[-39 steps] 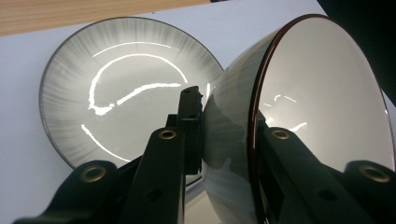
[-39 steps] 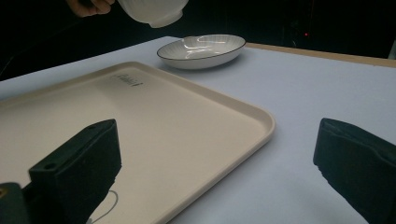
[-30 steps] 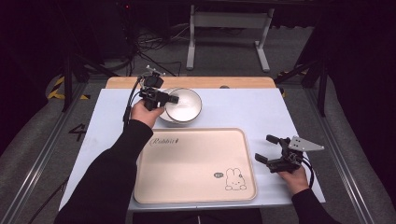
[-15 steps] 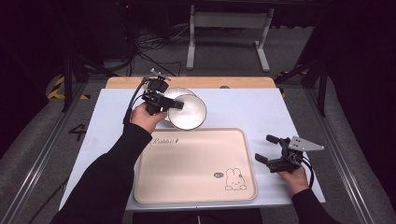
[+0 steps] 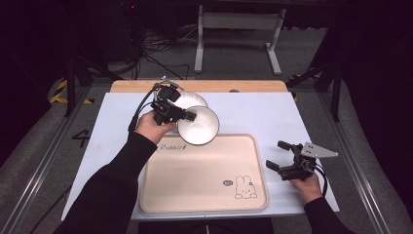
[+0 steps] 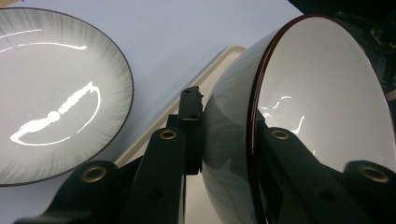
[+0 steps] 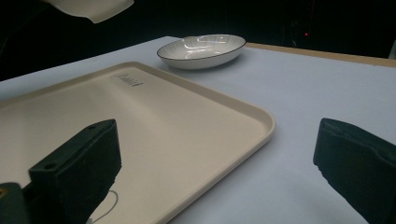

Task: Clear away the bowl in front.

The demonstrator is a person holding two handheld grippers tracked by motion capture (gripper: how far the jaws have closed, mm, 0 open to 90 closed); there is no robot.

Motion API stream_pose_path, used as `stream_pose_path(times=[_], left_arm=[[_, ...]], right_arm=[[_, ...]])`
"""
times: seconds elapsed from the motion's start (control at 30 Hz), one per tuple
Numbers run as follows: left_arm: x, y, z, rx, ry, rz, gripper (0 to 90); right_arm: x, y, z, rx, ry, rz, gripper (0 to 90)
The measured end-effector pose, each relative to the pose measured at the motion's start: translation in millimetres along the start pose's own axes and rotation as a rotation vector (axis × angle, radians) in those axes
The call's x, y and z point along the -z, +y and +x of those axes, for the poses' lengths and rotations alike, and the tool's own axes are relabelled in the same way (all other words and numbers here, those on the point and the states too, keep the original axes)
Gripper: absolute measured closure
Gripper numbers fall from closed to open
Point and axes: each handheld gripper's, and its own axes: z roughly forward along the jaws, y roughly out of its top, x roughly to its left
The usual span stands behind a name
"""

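High view: a plate (image 5: 191, 100) lies on the surface (image 5: 263, 117) at 12 o'clock from the tray (image 5: 204, 175). The left gripper (image 5: 187, 116) clamps a tilted bowl (image 5: 198, 126) over the tray's far-left corner. Left gripper view: both jaws pinch the bowl's rim. Right gripper view: the right gripper (image 7: 219, 163) gapes wide, empty, over the tray's edge.

Black long sleeves (image 5: 109, 187) cover both forearms; the black two-jaw grippers (image 5: 171, 109) show brass-coloured screws, with a grey three-cornered plate (image 5: 317, 150) at the right one's 12 o'clock.

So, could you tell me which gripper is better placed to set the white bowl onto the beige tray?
Left gripper: it grips the white bowl above the beige tray; the right gripper idles open.
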Motion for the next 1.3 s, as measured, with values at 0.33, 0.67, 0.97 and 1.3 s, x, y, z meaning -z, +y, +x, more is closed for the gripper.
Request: stream_pose_path(times=[0.33,0.67,0.97,1.3], left_arm=[[-8.6,-2.9,-8.8,-0.042,-0.001,0.059,78.3],[-29.3,-8.0,-15.3,-0.083,-0.004,0.158,78.4],[-41.9,-12.6,-18.1,-0.100,0.002,0.212,78.5],[-55.6,-17.9,-20.3,-0.113,-0.004,0.269,78.5]], right_arm=[[0.0,0.0,0.0,-0.001,0.000,0.000,1.4],[0.1,0.0,0.0,0.000,0.001,0.000,1.3],[0.1,0.0,0.0,0.001,0.002,-0.001,1.4],[0.1,0.0,0.1,0.001,0.002,0.000,1.4]])
